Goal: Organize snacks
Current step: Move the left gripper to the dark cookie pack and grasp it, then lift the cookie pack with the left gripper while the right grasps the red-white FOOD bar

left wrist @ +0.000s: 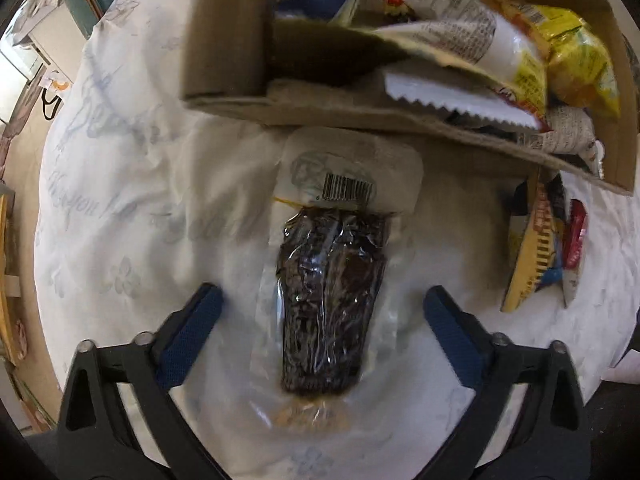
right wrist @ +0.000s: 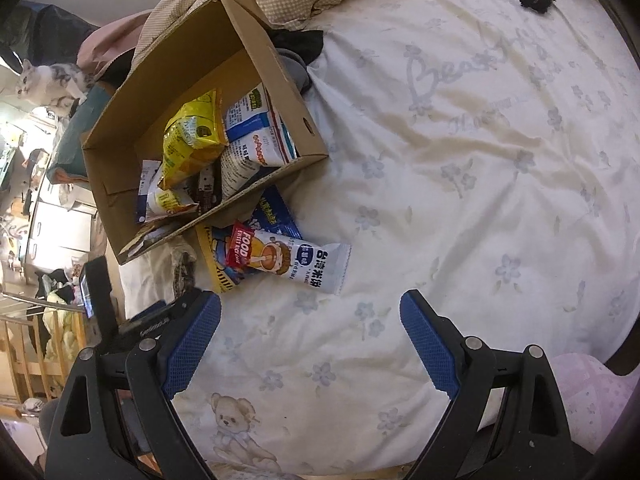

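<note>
1. Snacks are split between a cardboard box (right wrist: 200, 136) and the bed (right wrist: 440, 160) it sits on. The box lies toward the bed's far left part in the right wrist view and holds a yellow bag (right wrist: 192, 136), blue-and-white packets (right wrist: 256, 132) and others.

2. Just outside the box's near wall lie a white rice-cake packet (right wrist: 296, 258), a yellow-edged packet (right wrist: 216, 264) under it and a blue packet (right wrist: 276, 212) partly tucked below the box.

3. A clear pouch of dark snack (left wrist: 328, 300) lies on the sheet just before the box's near wall, its barcode end toward the box.

4. The left tool (left wrist: 324, 304) has its jaws spread wide, one on each side of the pouch; whether they touch it is unclear. The right tool (right wrist: 310, 320) is also spread apart and holds nothing, over bare sheet near the bed's near edge.

5. Risks, as I judge them:
   - The pouch film looks slick and crinkled; a pinch on the loose film margin alone could slip or let the dark block swing.
   - The soft bedding gives way, so jaws pressed down may gather sheet along with the pouch.
   - Packets hang over the box's torn near wall (left wrist: 360, 116); lifting the pouch over it could knock them out.
   - The box is tilted on rumpled bedding and may shift if nudged.
   - A cat (right wrist: 48, 80) stands beyond the box and could step in.
</note>
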Action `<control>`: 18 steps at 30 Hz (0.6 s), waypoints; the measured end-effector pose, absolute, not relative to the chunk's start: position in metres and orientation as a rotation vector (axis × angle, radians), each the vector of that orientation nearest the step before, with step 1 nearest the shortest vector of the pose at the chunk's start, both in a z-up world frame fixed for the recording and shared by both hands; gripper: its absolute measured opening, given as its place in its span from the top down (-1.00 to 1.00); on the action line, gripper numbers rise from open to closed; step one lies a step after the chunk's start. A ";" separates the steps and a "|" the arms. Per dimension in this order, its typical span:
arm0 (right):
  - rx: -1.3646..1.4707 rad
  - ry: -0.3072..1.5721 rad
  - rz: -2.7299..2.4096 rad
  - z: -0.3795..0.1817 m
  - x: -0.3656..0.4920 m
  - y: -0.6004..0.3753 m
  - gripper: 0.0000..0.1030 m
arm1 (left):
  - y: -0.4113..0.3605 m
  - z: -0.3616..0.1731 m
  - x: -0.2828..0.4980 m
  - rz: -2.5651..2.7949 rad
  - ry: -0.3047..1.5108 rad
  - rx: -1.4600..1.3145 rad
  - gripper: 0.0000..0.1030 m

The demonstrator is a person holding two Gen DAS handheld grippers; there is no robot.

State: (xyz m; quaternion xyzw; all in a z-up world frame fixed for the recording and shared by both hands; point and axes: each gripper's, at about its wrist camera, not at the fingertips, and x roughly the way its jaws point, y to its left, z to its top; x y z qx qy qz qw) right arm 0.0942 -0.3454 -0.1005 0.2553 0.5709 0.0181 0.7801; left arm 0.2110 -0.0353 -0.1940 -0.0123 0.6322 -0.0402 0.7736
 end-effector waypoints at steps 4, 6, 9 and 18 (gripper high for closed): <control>0.554 1.256 0.047 -0.106 0.097 -0.343 -0.81 | -0.040 -0.187 0.206 -0.076 1.338 -0.005 -0.12; 0.559 1.258 0.050 -0.107 0.097 -0.341 -0.81 | -0.037 -0.181 0.203 -0.080 1.335 -0.024 0.00; 0.565 1.265 0.053 -0.109 0.100 -0.338 -0.81 | -0.026 -0.175 0.197 -0.073 1.326 -0.065 0.10; 0.644 1.268 0.023 -0.116 0.099 -0.346 -0.81 | -0.011 -0.134 0.165 -0.057 1.300 -0.083 0.11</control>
